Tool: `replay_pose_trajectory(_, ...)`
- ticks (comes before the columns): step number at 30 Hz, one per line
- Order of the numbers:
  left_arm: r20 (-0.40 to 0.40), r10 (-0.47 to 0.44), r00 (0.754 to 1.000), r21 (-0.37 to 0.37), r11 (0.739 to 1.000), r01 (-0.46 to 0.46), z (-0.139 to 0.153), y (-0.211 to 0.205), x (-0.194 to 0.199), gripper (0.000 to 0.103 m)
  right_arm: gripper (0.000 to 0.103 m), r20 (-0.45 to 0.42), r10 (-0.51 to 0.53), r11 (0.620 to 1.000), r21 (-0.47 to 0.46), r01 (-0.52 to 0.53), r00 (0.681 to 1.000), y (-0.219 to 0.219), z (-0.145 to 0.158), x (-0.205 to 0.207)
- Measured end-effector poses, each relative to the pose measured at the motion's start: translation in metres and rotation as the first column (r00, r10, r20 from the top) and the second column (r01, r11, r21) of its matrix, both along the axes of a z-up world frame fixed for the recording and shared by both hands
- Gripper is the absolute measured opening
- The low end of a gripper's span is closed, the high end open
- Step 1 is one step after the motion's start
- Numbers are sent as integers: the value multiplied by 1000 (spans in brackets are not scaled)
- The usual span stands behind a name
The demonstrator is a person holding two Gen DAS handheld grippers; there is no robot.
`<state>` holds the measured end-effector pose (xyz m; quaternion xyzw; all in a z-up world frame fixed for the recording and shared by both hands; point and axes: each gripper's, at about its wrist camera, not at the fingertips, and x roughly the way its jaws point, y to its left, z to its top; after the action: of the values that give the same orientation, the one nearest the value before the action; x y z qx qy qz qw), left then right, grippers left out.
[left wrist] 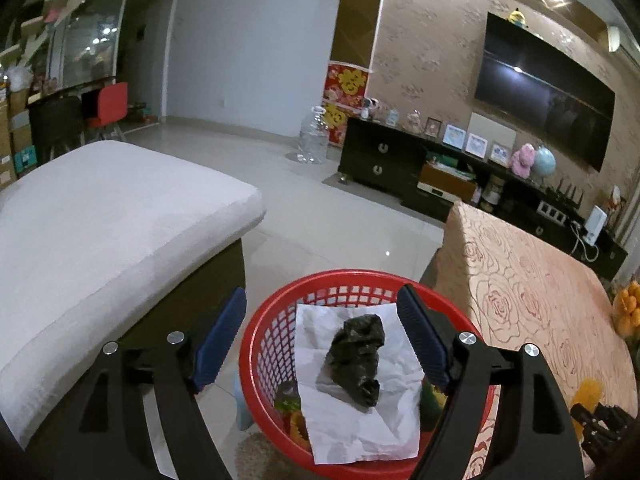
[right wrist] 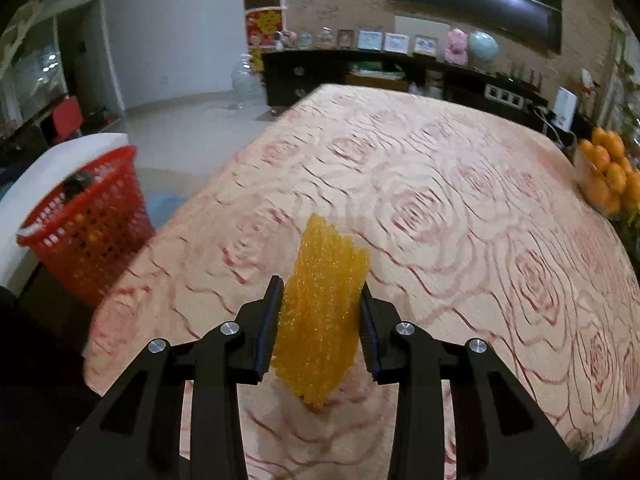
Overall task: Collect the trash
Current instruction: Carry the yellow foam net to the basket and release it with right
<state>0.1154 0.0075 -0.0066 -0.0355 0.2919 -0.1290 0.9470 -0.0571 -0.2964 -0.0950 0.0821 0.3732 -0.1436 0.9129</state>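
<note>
Rose-patterned tablecloth [right wrist: 440, 208] fills the right wrist view, with a TV cabinet along the back wall and a pile of oranges [right wrist: 612, 176] at the table's far right edge. Right gripper [right wrist: 320, 304] is clamped on a piece of yellow mesh netting [right wrist: 320, 312], lifted clear of the cloth, jaws pinching it by its sides. Over on the left, the red basket [left wrist: 264, 344] sits on the floor just beside the table, between it and the white cushioned seat [left wrist: 112, 216]. Left gripper [left wrist: 320, 332] hangs above it with jaws spread wide and nothing between them; a crumpled black bag [left wrist: 356, 356] lies on white paper [left wrist: 360, 412] inside the basket.

Now the risks. That netting looks springy and light, so a loosened pinch could let it slip onto the cloth. The basket stands below table level and off to the left, so a release short of the rim would drop it on the floor. And both grippers converging over one basket could knock together.
</note>
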Motion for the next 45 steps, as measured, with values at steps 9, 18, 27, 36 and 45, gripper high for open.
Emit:
replay_pose_trajectory(9, 38, 39, 999, 24, 999, -40, 5, 4, -5, 75, 35, 76, 231, 970, 60, -236, 970, 68, 42, 63)
replay_pose_trajectory(18, 50, 127, 991, -49, 991, -125, 10, 33, -3, 77, 36, 99, 397, 907, 110, -407, 912, 130, 66, 135)
replay_pose_trajectory(27, 34, 156, 987, -87, 984, -152, 9, 53, -1, 79, 69, 102, 482, 851, 183, -493, 870, 162, 59, 159)
replay_pose_trajectory(36, 33, 155, 987, -67, 986, -152, 10, 48, -3, 83, 89, 162, 426, 882, 143, -449, 890, 149, 77, 134)
replay_pose_trajectory(45, 100, 165, 981, 42, 985, -170, 13, 29, -37, 91, 96, 198, 334, 939, 22, -345, 922, 128, 86, 80)
